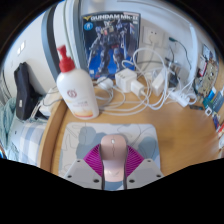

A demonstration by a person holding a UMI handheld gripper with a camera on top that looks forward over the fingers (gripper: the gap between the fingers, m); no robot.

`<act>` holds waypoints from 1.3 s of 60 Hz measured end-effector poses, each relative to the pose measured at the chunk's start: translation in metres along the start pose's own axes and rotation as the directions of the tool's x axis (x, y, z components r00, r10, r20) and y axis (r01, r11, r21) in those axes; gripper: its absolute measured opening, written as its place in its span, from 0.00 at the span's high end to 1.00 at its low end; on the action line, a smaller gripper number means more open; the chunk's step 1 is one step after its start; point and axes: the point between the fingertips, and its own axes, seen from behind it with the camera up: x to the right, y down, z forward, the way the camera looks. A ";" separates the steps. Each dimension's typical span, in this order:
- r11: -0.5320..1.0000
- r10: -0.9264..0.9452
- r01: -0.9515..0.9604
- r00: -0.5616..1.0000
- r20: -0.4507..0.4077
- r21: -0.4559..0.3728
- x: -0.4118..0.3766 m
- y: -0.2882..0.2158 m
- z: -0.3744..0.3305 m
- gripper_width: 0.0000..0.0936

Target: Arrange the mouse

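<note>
A pale pink mouse (113,158) sits between my gripper's (113,162) two fingers, its nose pointing away from me. Both magenta pads (94,160) press against its sides, so the gripper is shut on it. The mouse hangs just over the near edge of a light blue mouse mat (106,135) that lies on the wooden desk (180,125). The rear of the mouse is hidden low down between the fingers.
A white lotion bottle with a red cap (74,90) stands beyond the mat on the left. A Gundam model box (108,42) leans at the back. White chargers and cables (150,88) lie behind the mat on the right. A black object (22,85) stands far left.
</note>
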 end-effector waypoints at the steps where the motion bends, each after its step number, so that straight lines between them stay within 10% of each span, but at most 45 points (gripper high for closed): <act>1: 1.000 0.000 0.000 1.000 0.001 -0.013 0.000 0.004 0.000 0.74; 23: 1.000 0.003 -0.004 1.000 -0.019 -0.028 0.000 0.003 0.001 0.51; 33: 1.000 0.013 -0.013 1.000 -0.015 0.020 0.001 -0.028 -0.038 0.06; 55: 0.965 -0.031 0.040 0.999 -0.037 0.259 0.010 -0.115 -0.214 0.07; 78: 0.943 0.026 0.000 0.997 -0.072 0.332 0.044 -0.120 -0.290 0.08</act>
